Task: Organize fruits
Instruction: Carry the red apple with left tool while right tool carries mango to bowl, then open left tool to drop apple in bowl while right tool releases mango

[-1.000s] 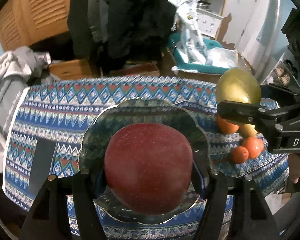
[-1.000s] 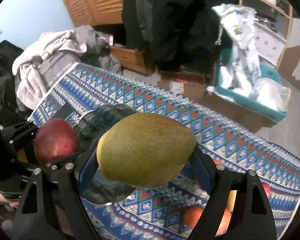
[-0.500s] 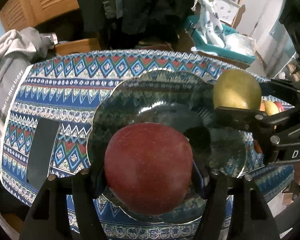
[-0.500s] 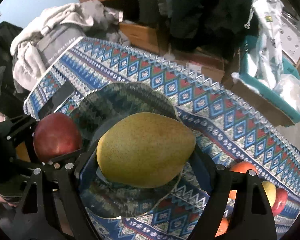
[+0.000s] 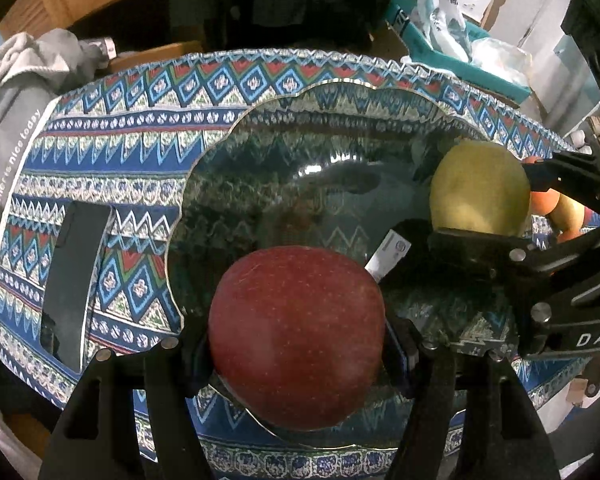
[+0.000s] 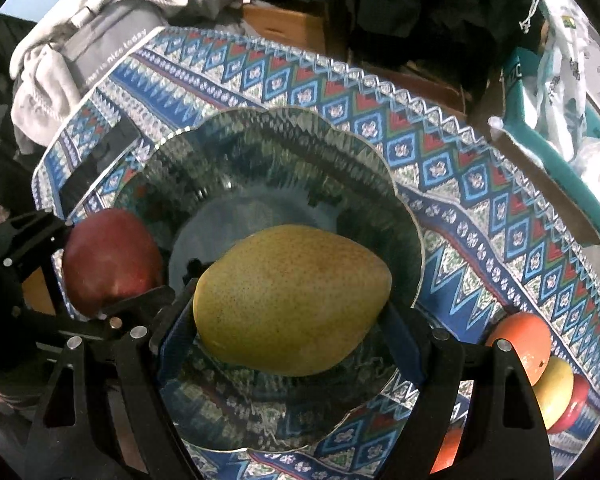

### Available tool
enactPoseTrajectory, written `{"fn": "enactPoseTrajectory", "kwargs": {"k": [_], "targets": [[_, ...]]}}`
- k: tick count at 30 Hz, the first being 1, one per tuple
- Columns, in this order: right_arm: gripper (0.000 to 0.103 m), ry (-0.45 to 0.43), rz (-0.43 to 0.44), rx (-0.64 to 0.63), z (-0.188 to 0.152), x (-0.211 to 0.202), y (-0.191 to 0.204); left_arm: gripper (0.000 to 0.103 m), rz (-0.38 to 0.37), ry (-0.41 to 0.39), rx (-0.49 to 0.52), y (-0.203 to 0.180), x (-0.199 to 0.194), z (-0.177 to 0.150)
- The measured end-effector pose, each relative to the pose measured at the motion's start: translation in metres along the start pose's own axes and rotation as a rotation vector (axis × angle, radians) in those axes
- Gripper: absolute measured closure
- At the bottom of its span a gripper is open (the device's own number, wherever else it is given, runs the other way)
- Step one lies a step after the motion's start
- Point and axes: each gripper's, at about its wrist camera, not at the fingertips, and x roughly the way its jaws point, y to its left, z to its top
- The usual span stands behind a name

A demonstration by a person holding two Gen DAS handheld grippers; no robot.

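My left gripper [image 5: 298, 336] is shut on a red apple [image 5: 296, 336] and holds it over the near rim of a clear scalloped glass plate [image 5: 300, 128]. My right gripper [image 6: 292, 308] is shut on a yellow-green pear [image 6: 292, 300] and holds it over the same plate [image 6: 260, 148]. The pear [image 5: 480, 188] and the right gripper show at the right of the left wrist view; the apple [image 6: 108, 256] shows at the left of the right wrist view. Loose oranges and apples [image 6: 540, 364] lie on the cloth right of the plate.
The table has a blue patterned cloth [image 5: 140, 128]. A black phone [image 5: 74, 280] lies left of the plate. Grey clothes [image 5: 16, 92] are heaped past the table's left edge. A teal box with plastic bags [image 6: 560, 128] stands behind the table.
Both grippers have moved forward and down over the plate with their fruit. The plate now fills the middle of both views. Neither grip has changed.
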Motion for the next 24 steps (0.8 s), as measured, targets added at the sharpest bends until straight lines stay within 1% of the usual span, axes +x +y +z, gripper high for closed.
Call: {"fn": "enactPoseTrajectory", "kwargs": {"k": [7, 10, 14, 16, 17, 18, 20, 21, 24], "targets": [[0.02, 0.023, 0.005, -0.014, -0.004, 0.006, 0.002, 0.033, -0.005, 0.059, 0.015, -0.007, 0.015, -0.004], [0.019, 0.032, 0.002, -0.023, -0.006, 0.009, 0.005, 0.033, -0.024, 0.095, 0.005, -0.007, 0.023, -0.007], [0.019, 0.052, 0.013, -0.027, -0.008, 0.013, 0.006, 0.033, -0.021, 0.124, 0.001, -0.008, 0.03, -0.01], [0.02, 0.046, 0.007, -0.034, -0.009, 0.013, 0.008, 0.032, -0.028, 0.102, 0.007, -0.011, 0.024, -0.009], [0.02, 0.039, 0.008, -0.031, -0.009, 0.011, 0.007, 0.029, -0.023, 0.093, 0.015, -0.012, 0.02, -0.008], [0.023, 0.026, 0.013, -0.022, -0.008, 0.008, 0.006, 0.024, -0.012, 0.081, 0.026, -0.013, 0.016, -0.007], [0.023, 0.009, 0.021, -0.003, -0.006, 0.003, 0.002, 0.021, 0.011, 0.051, 0.049, -0.017, 0.008, -0.006], [0.023, -0.001, 0.025, 0.006, -0.004, -0.001, 0.0, 0.019, 0.037, 0.046, 0.057, -0.016, 0.005, -0.006], [0.023, -0.03, 0.023, 0.028, -0.002, -0.012, -0.007, 0.019, 0.055, 0.036, 0.067, -0.016, 0.0, -0.006]]}}
